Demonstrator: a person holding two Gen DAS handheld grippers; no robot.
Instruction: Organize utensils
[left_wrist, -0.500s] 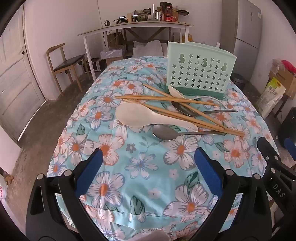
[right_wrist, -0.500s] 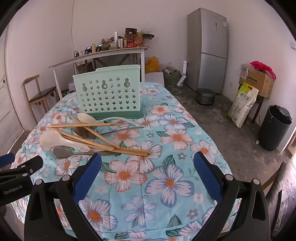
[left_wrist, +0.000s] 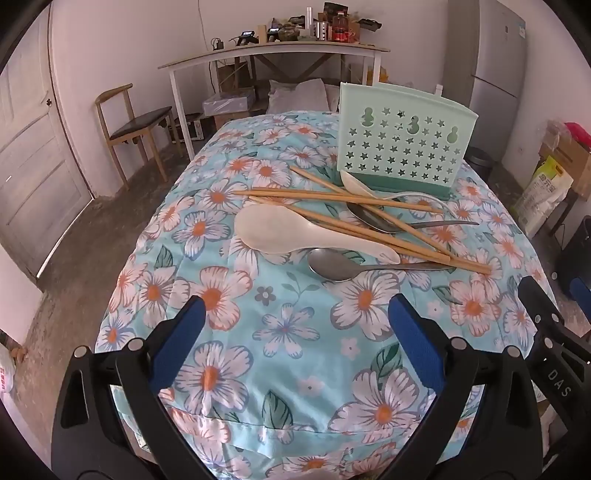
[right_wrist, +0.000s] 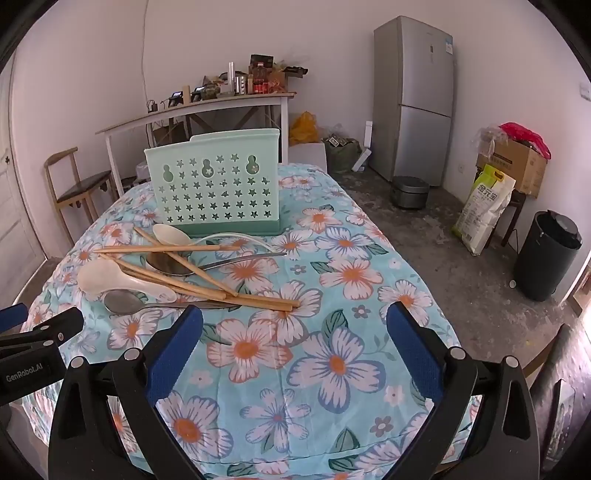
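Left wrist view: the left gripper (left_wrist: 295, 325) hovers with jaws wide apart, empty, over the soft floral cloth (left_wrist: 280, 354). At 12 o'clock lies a tangle: steel spoon (left_wrist: 332, 266), glossy white paddle (left_wrist: 280, 232), slim wooden chopsticks (left_wrist: 369, 229). Beyond stands the star-pierced mint plastic holder (left_wrist: 402, 147). The right gripper (right_wrist: 295, 325), equally open, has bare cloth toward the 3 o'clock edge.

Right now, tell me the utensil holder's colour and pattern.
The utensil holder is mint green with star cutouts; the right wrist view shows it best.
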